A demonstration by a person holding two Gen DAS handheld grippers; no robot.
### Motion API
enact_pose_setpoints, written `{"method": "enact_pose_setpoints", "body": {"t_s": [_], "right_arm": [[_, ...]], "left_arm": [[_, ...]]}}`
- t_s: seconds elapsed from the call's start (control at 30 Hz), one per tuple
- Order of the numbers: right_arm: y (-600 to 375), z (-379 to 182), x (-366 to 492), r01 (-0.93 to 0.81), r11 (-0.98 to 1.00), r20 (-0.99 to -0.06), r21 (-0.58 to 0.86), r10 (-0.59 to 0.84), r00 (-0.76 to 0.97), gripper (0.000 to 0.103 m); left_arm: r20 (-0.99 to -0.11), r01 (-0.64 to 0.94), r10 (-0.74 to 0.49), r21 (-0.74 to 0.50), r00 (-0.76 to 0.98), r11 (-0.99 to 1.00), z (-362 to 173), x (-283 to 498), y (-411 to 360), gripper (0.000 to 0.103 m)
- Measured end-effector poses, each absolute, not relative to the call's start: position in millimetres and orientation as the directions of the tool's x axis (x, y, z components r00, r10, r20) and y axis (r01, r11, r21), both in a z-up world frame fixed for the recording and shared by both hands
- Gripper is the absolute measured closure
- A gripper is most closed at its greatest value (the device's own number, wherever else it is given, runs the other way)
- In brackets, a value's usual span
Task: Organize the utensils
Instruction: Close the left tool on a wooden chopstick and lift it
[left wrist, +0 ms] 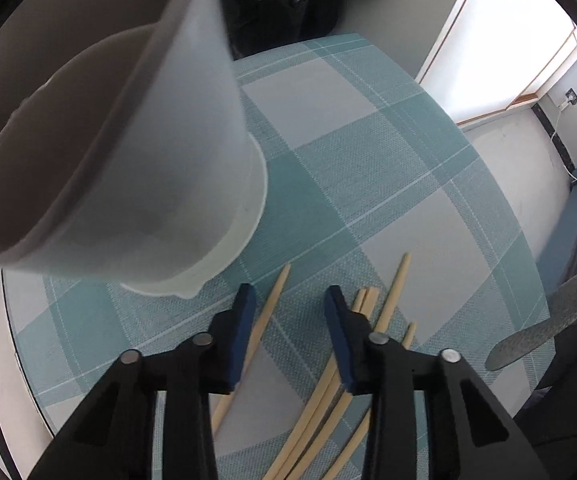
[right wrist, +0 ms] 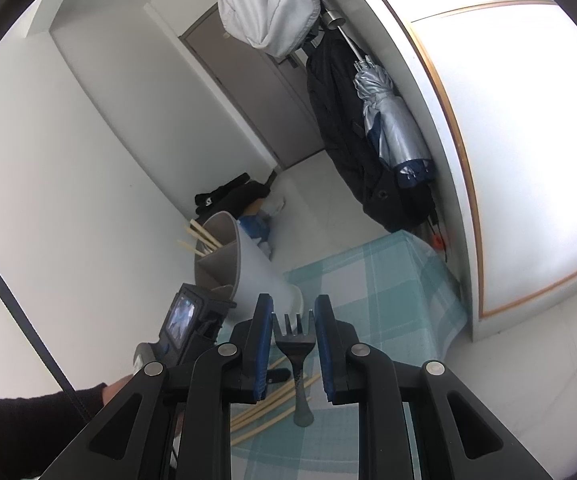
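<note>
A pale grey utensil holder (left wrist: 128, 160) with inner dividers stands on the teal checked tablecloth (left wrist: 368, 140), looming at the left wrist view's upper left. My left gripper (left wrist: 290, 292) points down at loose wooden chopsticks: one chopstick (left wrist: 274, 300) lies by its left finger and a bundle (left wrist: 392, 300) runs under its right finger. Bare cloth shows between the pads, so it stands open. In the right wrist view, my right gripper (right wrist: 291, 312) is shut on a dark fork (right wrist: 294, 346), tines pointing away. The holder (right wrist: 224, 264) beyond it has chopsticks (right wrist: 200, 236) in one compartment.
The left gripper's camera housing (right wrist: 184, 320) and a dark sleeve (right wrist: 28, 420) sit left of the right gripper. A black coat and a silver umbrella (right wrist: 392, 128) hang near the table's far corner. A grey speckled object (left wrist: 548, 320) juts in by the table's right edge.
</note>
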State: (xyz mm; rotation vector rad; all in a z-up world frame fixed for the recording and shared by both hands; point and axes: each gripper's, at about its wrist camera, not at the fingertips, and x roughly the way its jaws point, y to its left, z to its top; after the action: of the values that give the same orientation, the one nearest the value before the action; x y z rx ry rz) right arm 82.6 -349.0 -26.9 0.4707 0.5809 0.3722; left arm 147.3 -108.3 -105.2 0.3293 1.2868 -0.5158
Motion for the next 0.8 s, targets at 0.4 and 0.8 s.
{"method": "enact_pose_setpoints", "body": {"t_s": [0.4, 0.8], "right_arm": [[-350, -26, 80, -0.204, 0.834, -0.427, 0.513, 0.454, 0.782, 0.083], [-344, -23, 77, -0.224, 0.849, -0.425, 0.479, 0.447, 0.787, 0.083]], "left_arm": [[-0.965, 0.575, -0.164, -0.015, 0.207, 0.818, -103, 139, -120, 0.1], [-0.928, 0.46, -0.183, -0.014, 0.325, 0.888, -78, 146, -105, 0.102]]}}
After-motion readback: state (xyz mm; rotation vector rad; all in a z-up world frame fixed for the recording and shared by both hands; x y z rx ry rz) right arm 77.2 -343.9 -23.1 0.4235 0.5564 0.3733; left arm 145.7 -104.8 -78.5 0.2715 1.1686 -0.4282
